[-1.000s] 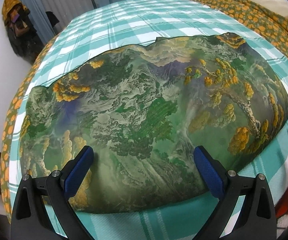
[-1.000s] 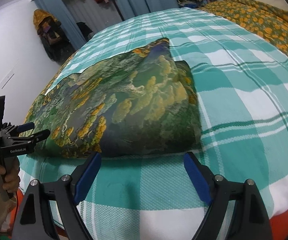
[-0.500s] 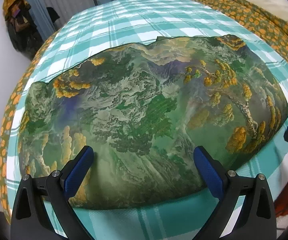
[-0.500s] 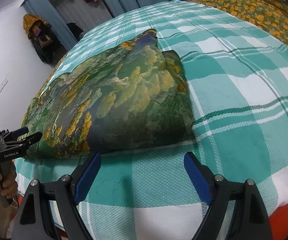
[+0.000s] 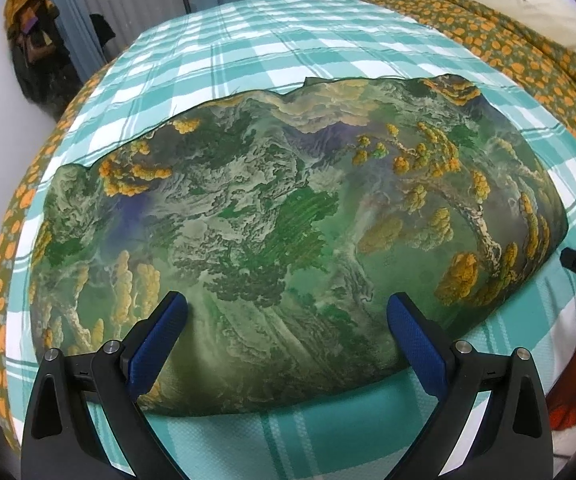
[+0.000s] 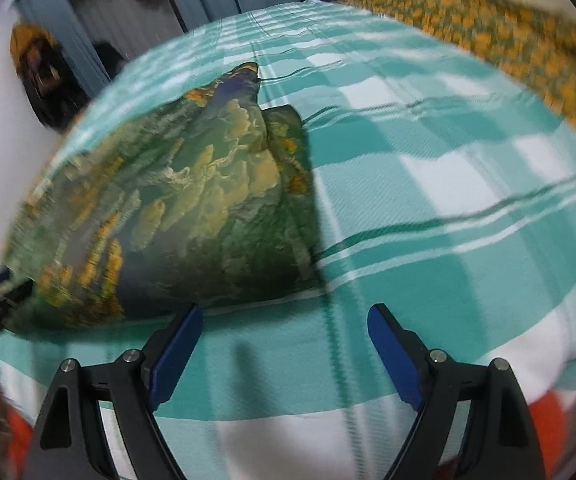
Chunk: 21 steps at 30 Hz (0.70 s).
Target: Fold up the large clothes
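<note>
My right gripper [image 6: 284,324] has swung nearer the folded landscape-print garment [image 5: 288,232], fingers spread, empty. My left gripper [image 5: 288,316] hangs spread over its near edge; only its view shows the whole top.

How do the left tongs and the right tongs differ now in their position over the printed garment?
The left tongs hang over the near part of the printed garment, while the right tongs sit over the bare checked sheet, just beside the garment's near corner. The left view is sharp; the right view is motion-blurred. Both tongs are open and hold nothing.
</note>
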Available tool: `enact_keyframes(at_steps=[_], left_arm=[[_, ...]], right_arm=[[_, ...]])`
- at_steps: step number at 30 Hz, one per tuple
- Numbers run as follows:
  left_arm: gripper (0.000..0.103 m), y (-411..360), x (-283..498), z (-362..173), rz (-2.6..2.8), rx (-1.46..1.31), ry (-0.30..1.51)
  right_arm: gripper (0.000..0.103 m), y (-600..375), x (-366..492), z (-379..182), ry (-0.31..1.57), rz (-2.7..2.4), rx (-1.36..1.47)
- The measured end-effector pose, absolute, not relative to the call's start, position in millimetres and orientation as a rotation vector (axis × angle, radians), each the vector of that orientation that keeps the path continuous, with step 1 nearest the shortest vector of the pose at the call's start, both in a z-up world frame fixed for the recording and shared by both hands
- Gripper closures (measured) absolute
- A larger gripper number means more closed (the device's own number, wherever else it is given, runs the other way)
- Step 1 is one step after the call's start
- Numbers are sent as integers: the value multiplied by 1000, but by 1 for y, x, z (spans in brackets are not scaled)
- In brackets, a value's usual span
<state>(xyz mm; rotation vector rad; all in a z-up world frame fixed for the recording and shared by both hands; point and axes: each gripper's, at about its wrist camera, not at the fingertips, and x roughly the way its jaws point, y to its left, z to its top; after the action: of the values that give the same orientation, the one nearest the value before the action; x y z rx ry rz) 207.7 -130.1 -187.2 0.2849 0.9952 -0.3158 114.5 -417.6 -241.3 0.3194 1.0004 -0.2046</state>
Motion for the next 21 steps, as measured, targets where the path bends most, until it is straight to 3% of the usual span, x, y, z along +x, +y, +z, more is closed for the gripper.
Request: enact_keyframes(at_steps=[14, 21], left_arm=[[1, -129, 210, -190, -311, 285, 1001], [1, -127, 210, -191, -311, 285, 1001]], right_arm=[[16, -394, 122, -221, 994, -291, 43], [16, -392, 122, -218, 981, -285, 47]])
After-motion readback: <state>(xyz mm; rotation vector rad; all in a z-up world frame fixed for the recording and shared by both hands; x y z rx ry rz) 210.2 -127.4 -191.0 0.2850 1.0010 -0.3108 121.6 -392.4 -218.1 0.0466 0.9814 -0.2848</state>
